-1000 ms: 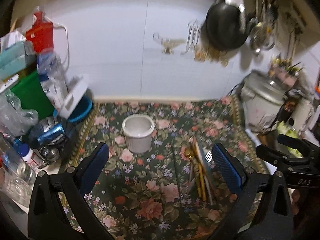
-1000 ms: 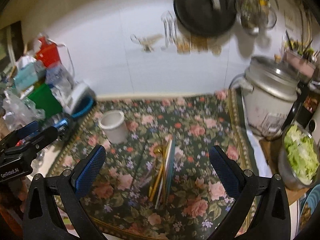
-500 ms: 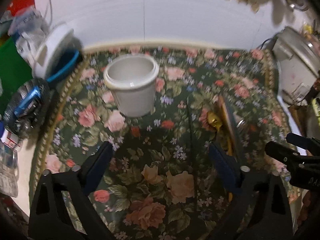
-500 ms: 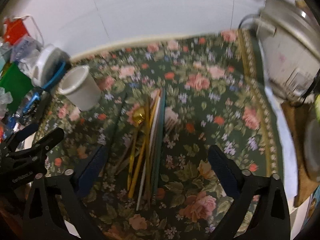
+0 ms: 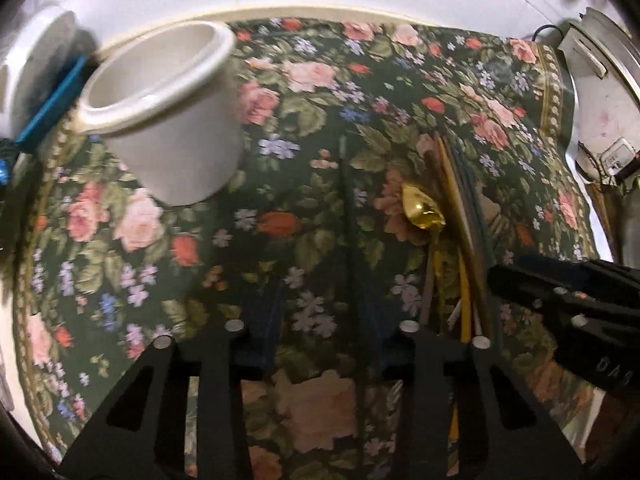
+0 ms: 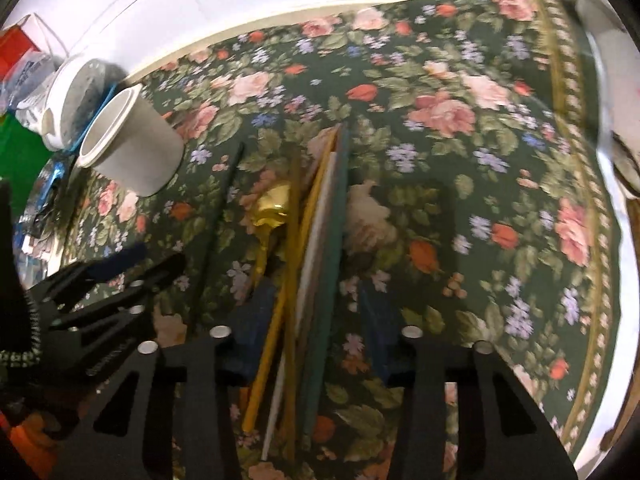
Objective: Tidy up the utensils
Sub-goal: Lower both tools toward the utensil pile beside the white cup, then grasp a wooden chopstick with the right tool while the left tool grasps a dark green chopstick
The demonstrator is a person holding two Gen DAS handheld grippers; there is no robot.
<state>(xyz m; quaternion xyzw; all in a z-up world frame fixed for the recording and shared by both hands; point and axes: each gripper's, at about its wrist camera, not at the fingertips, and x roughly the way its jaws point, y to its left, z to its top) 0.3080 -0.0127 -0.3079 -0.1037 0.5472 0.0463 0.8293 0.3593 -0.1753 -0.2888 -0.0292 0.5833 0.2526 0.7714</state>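
left wrist view: left gripper (image 5: 326, 332) points down at floral cloth (image 5: 320, 92), jaws closing w/ only a thin dark stick (image 5: 347, 200) running between them, pads not on it. white cup (image 5: 168, 120) upright at upper left. right wrist view: right gripper (image 6: 316, 320) jaws closing astride utensil bundle (image 6: 320, 264), gold spoon (image 6: 272, 208) & chopsticks beside; can't tell if pads touch yet

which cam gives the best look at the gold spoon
The left wrist view. There the gold spoon shows its shiny bowl sharp and unobstructed beside the other utensils. In the right wrist view the spoon is blurred, its handle running down into the bundle of sticks.
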